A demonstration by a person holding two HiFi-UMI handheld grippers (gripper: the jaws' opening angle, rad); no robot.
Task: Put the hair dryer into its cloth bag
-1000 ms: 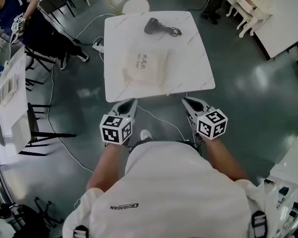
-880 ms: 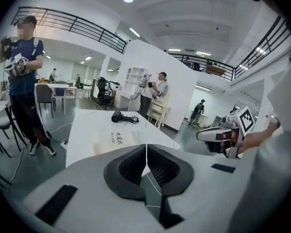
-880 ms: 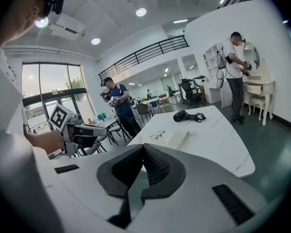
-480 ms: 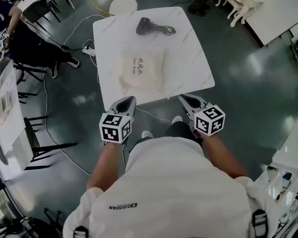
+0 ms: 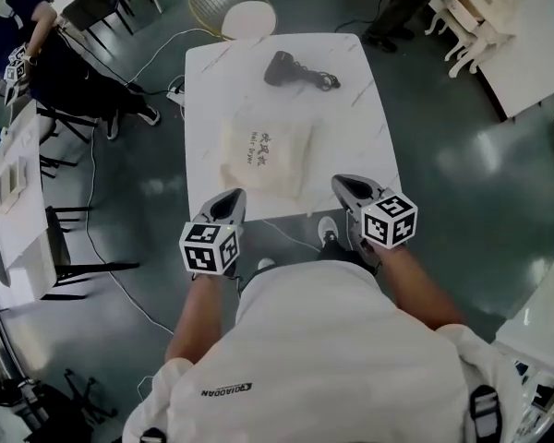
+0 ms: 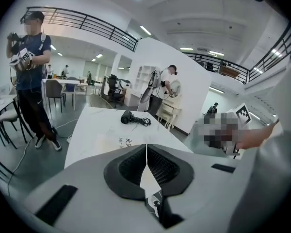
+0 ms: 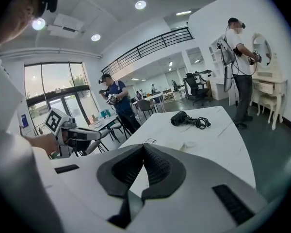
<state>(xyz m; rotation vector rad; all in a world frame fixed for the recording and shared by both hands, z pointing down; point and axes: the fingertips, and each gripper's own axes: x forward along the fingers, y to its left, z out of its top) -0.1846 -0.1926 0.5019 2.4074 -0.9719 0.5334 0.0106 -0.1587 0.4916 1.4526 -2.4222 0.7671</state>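
A black hair dryer point(image 5: 284, 66) with its coiled cord lies at the far side of the white marble table point(image 5: 369, 118); it also shows as the hair dryer point(image 6: 127, 118) in the left gripper view and the hair dryer point(image 7: 180, 119) in the right. A cream cloth bag point(image 5: 263, 153) with dark print lies flat mid-table, nearer me. My left gripper point(image 5: 232, 195) hovers at the table's near-left corner, shut and empty. My right gripper point(image 5: 343, 183) reaches over the near-right edge, shut and empty. Both are well short of the bag and dryer.
A round wire stool point(image 5: 237, 7) stands behind the table. Cables point(image 5: 102, 210) trail over the dark floor at left, by a black chair point(image 5: 69, 243) and white desks point(image 5: 18, 183). Another person point(image 6: 30, 62) with grippers stands at left. White furniture point(image 5: 522, 35) fills the right.
Both grippers have moved forward toward the table's near edge; the right one now reaches over it. The jaws stayed shut throughout.
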